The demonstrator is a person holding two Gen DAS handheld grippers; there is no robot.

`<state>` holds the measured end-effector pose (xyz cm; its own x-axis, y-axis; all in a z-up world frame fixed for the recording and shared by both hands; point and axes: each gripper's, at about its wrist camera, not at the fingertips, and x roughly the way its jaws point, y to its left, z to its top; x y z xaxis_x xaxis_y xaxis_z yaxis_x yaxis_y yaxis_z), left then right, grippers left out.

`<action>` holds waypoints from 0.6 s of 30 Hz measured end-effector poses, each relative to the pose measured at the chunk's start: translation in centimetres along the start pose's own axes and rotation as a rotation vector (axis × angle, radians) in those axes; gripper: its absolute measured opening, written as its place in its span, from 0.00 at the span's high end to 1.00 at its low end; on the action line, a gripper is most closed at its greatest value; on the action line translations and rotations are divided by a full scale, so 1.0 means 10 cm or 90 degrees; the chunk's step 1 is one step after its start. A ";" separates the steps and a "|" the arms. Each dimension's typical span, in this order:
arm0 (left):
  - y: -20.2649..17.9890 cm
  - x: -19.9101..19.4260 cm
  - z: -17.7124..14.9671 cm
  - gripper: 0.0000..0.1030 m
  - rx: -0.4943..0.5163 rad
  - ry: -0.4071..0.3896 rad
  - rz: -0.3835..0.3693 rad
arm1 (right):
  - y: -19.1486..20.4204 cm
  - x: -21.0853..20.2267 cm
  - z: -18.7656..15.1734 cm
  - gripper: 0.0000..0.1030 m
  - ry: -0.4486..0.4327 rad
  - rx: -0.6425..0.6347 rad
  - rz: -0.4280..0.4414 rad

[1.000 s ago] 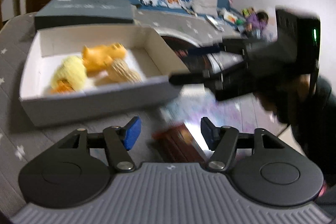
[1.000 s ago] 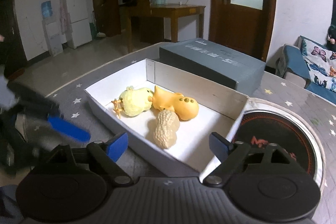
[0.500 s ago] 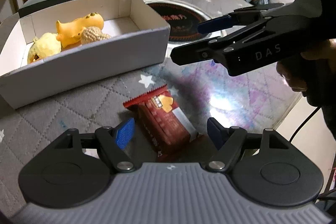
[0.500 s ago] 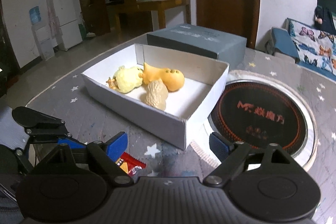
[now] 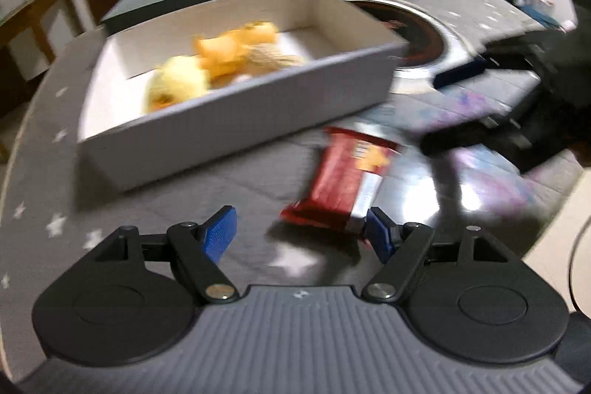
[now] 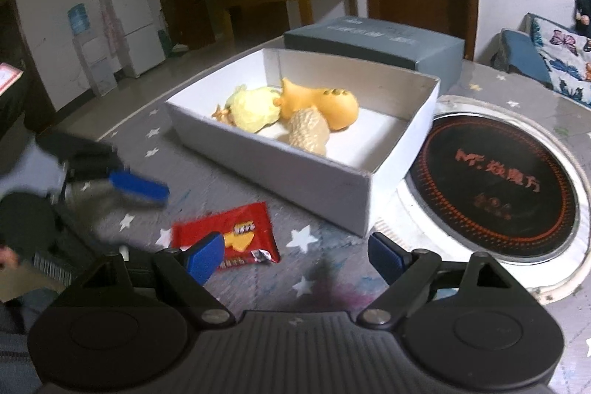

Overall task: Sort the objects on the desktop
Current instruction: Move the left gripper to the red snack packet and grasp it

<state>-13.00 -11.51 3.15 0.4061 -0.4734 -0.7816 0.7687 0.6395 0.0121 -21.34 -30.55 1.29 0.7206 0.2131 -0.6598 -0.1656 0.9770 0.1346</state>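
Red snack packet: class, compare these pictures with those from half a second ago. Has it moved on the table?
Cannot tell. The packet lies by the white box's near wall, much as before; both cameras moved.

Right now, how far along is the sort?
Done: yellow chick toy, orange toy and peanut toy lie in the white box. In hand: nothing; left gripper, jaws just opened, and right gripper are open. Left: red snack packet on the table, outside the box.

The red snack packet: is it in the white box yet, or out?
Out. The red snack packet lies flat on the grey starred tablecloth in front of the white box, which holds only three toys.
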 end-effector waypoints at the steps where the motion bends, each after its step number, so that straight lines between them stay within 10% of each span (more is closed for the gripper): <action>1: 0.08 -0.02 0.00 0.27 -0.020 0.000 -0.008 | 0.02 0.02 -0.01 0.16 0.004 -0.001 0.005; 18: 0.12 0.16 0.02 0.28 -0.132 0.044 -0.137 | 0.37 0.40 -0.06 0.36 0.046 -0.077 0.030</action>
<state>-11.28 -11.62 2.03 0.2053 -0.5738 -0.7928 0.7136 0.6421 -0.2799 -19.43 -26.06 -1.29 0.6598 0.2536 -0.7074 -0.2821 0.9561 0.0796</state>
